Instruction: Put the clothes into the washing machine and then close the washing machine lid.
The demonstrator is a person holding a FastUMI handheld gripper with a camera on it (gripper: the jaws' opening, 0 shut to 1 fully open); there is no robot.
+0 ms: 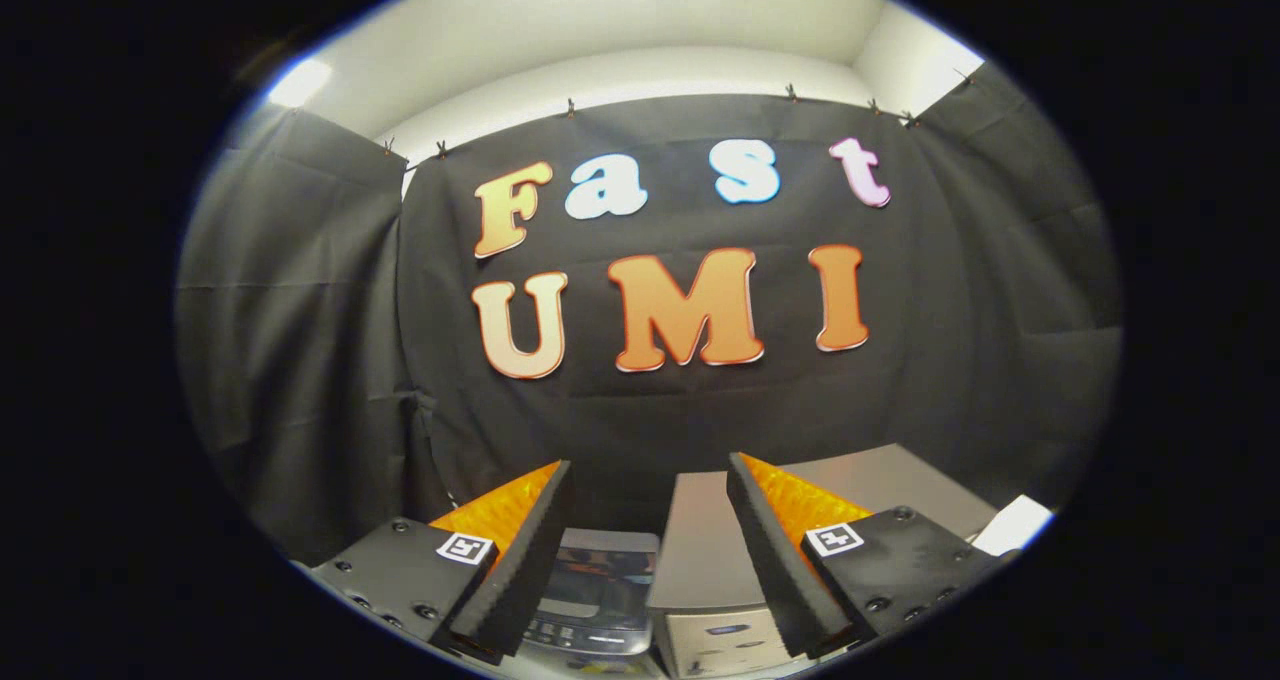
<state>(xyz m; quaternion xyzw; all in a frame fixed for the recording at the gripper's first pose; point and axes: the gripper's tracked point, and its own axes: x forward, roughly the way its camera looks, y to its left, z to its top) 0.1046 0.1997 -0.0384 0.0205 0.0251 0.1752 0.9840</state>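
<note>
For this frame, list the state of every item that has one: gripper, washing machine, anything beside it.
gripper: open, fingers apart with nothing between them, held up above the machines.
washing machine: below and between the fingers; lid looks down, hard to be sure.
grey box: beside the washing machine, top flat and shut.

Tongs [650, 520] spread wide, empty; washing machine [597, 590] between fingers, box-shaped unit [715, 560] just right of it.
</note>
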